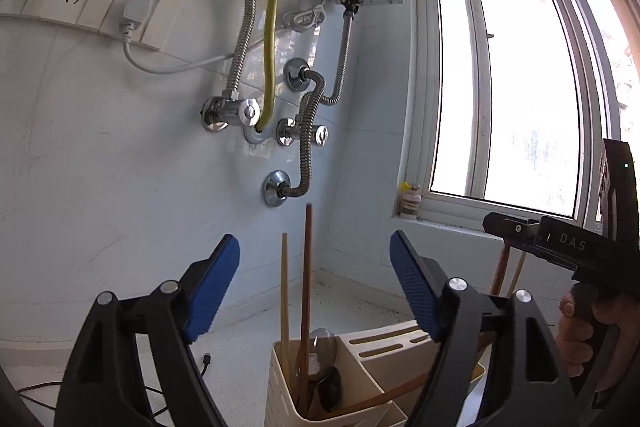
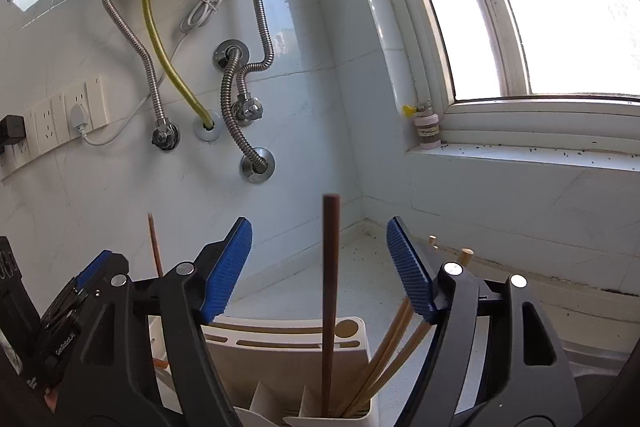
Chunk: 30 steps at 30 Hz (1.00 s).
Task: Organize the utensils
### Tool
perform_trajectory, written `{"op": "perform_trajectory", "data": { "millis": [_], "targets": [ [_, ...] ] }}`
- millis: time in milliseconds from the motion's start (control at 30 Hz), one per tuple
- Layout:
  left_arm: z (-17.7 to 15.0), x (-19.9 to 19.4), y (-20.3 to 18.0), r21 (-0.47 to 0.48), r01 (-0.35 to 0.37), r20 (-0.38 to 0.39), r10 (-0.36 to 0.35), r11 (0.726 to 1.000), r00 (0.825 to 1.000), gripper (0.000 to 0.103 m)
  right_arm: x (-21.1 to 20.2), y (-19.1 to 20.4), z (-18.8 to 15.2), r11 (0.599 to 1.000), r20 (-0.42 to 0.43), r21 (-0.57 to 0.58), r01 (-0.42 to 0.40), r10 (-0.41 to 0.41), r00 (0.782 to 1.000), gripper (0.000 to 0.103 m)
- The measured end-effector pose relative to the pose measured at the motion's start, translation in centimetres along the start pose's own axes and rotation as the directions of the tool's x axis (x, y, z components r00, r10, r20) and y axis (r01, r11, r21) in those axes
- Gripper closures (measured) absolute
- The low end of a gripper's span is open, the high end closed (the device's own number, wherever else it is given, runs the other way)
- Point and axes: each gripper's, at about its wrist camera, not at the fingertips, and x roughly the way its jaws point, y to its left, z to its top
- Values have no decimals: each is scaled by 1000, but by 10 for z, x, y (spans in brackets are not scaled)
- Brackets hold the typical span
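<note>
We see two slim chopsticks [image 1: 297, 291] upright in the cream plastic holder [image 1: 280, 383]; left gripper [image 1: 315, 283] and right gripper [image 2: 319, 267] jaws wide, ribbed blue pads empty.

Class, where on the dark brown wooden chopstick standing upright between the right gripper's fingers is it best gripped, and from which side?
Probably high on the dark brown wooden chopstick, on the bare shaft above the cream plastic utensil holder. Come level from the front, right gripper fingers either side: it stands near-vertical, its foot hidden inside.
</note>
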Motion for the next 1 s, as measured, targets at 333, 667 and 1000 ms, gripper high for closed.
{"op": "perform_trajectory", "data": {
  "millis": [333,667,1000],
  "targets": [
    [21,-7,0,3,-20,-27,20,1000,999,22,-12,-4,15,999,32,38,36,-37,999,42],
    [54,-30,-9,28,-39,-13,39,999,999,7,-36,-16,40,993,60,103,62,-69,996,36],
    [76,-76,-25,56,-7,-50,9,998,999,5,-102,-3,49,990,126,108,91,-105,986,14]
  ]
}}
